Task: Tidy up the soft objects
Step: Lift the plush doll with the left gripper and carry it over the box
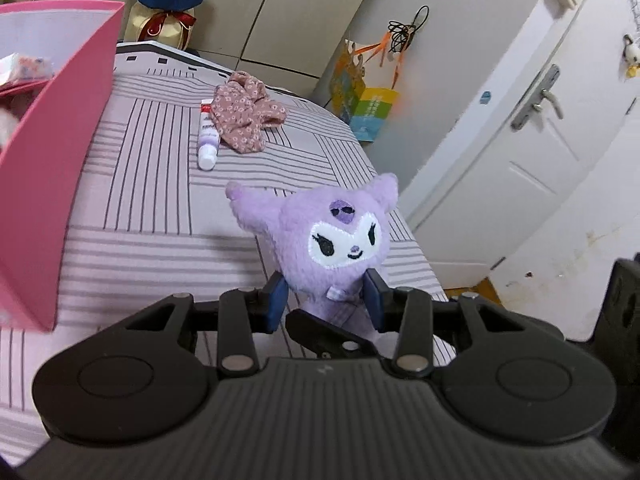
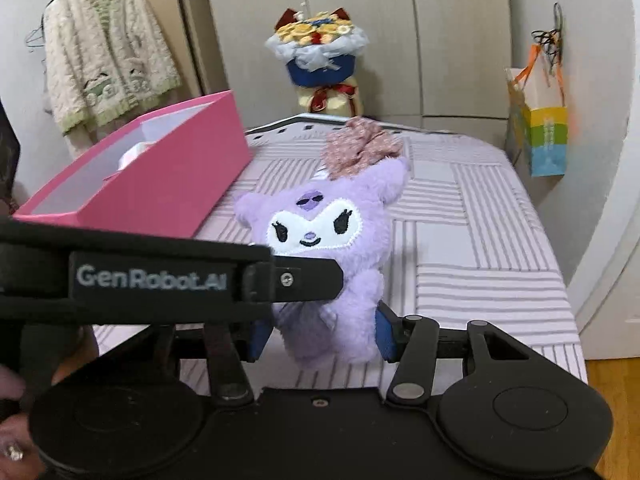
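A purple plush toy (image 1: pixel 336 232) with a white stitched face hangs above the striped bed, held by both grippers. My left gripper (image 1: pixel 326 300) is shut on its lower body, blue pads pressing in from each side. In the right wrist view my right gripper (image 2: pixel 322 336) is shut on the same plush toy (image 2: pixel 320 240) lower down. The left gripper's black finger (image 2: pixel 304 276) crosses in front of the plush there. A pink open box (image 1: pixel 60 160) stands to the left on the bed, with soft items inside. A floral cloth (image 1: pixel 248 116) lies farther back on the bed.
A white and purple tube (image 1: pixel 208 136) lies beside the floral cloth. A bouquet (image 2: pixel 320 52) stands behind the bed by the wardrobe. A colourful paper bag (image 2: pixel 544 136) hangs to the right, near a white door (image 1: pixel 520 140). A cream cardigan (image 2: pixel 108 52) hangs at the left.
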Demonstrator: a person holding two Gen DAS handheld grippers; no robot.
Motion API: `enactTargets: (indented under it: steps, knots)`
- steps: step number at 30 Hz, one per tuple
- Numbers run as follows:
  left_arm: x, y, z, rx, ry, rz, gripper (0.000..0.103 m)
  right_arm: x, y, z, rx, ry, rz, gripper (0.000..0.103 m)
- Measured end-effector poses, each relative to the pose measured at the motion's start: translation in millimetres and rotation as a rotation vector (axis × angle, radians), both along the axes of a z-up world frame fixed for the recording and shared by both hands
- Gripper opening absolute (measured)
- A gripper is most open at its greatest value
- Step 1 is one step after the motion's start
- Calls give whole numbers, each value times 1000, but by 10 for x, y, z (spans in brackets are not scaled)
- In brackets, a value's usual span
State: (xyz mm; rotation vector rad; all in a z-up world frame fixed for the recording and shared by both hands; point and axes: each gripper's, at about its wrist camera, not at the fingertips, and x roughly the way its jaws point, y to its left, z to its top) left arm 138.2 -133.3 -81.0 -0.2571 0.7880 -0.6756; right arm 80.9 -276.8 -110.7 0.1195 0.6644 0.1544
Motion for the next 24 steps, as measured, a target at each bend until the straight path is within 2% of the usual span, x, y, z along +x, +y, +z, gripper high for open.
enactTargets:
  steps: [4,7,14,19,24]
  knots:
    - [-174,200,64,-20,-12,-17,39,-108,76,108,15,20,45,57]
    - [-278,370,145,-37,-29,6,39,-150,201,221,26,20,67,57]
    - [-474,872,481,-90,-95,45,39,-283,611,612,-2,-48,152,57]
    - [-466,1279,702,-131,-121,87,39,-206,904,901,23,-97,238,57]
    - [-355,1598,892,-126,-182,173,39,39,1249,1102,37,-137,300,57]
